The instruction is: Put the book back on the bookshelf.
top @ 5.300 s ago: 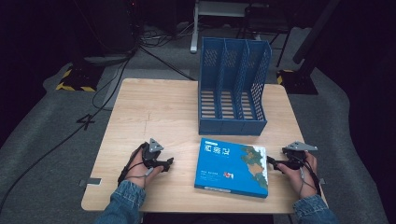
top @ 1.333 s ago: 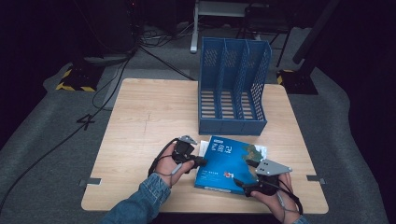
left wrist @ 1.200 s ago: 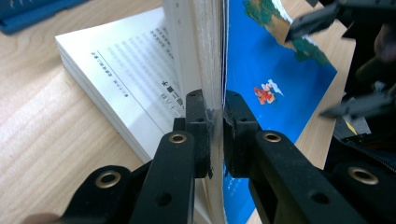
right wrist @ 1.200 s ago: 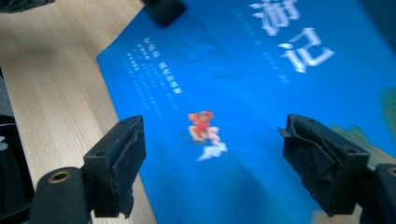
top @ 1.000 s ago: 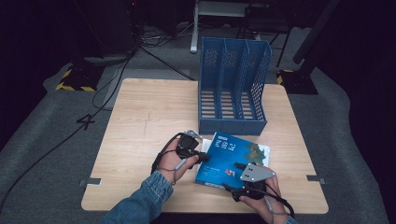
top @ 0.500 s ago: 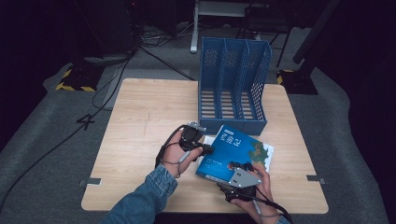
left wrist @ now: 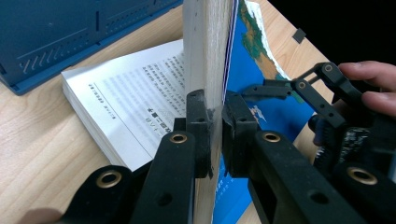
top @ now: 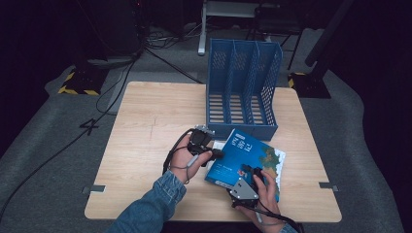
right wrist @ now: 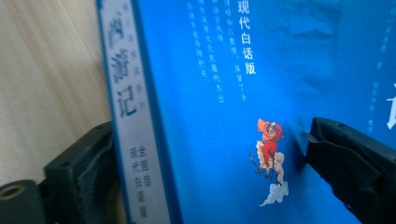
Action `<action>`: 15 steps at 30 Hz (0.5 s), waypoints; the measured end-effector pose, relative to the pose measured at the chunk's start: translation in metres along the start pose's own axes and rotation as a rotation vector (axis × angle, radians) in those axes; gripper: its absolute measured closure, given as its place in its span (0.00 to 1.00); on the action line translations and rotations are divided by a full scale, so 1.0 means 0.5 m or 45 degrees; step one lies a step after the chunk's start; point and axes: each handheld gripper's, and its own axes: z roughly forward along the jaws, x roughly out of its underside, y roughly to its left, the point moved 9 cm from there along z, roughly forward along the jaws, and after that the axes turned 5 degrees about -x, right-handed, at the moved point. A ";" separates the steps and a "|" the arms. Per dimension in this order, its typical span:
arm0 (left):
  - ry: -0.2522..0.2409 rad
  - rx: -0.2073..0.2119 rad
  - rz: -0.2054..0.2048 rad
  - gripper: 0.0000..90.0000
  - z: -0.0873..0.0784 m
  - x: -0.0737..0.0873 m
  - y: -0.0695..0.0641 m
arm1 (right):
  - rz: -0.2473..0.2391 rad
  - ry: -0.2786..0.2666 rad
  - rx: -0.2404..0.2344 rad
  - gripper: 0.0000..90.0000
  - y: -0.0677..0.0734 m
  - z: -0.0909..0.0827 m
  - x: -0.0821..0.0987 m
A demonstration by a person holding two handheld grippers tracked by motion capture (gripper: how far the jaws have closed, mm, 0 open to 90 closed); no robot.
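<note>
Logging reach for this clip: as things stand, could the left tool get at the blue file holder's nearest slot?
Probably not yet. The left tool is shut on the book, lifting a wad of pages. The file holder stands just beyond with bare table between, so the path looks open once it lets go.

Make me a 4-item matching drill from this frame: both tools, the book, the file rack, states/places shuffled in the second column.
Column 1:
1. left tool
2. right tool
3. book
4. file rack

Column 2:
A. stands upright at the table's far side, slots empty
B. straddles the spine edge, jaws on either side of the blue cover
C. shut on a raised wad of pages under the cover
D. partly open, lying near the table's front edge

Pairs: 1-C, 2-B, 3-D, 4-A
</note>
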 end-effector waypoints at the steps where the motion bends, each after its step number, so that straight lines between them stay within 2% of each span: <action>1: -0.001 0.009 -0.004 0.92 0.001 0.000 -0.002 | 0.001 0.003 0.007 0.06 -0.001 0.001 0.001; 5: 0.002 0.026 -0.011 0.92 0.004 0.002 -0.005 | -0.019 0.036 0.053 0.05 -0.011 0.005 0.011; 8: 0.004 0.036 -0.013 0.92 0.005 0.003 -0.008 | -0.022 0.078 0.080 0.01 -0.019 0.011 0.023; 12: -0.007 0.043 -0.020 0.92 0.006 0.001 -0.009 | -0.025 0.079 0.100 0.00 -0.024 0.013 0.024; 15: -0.010 0.060 -0.029 0.92 0.007 -0.001 -0.013 | -0.057 0.080 0.162 0.01 -0.033 0.016 0.026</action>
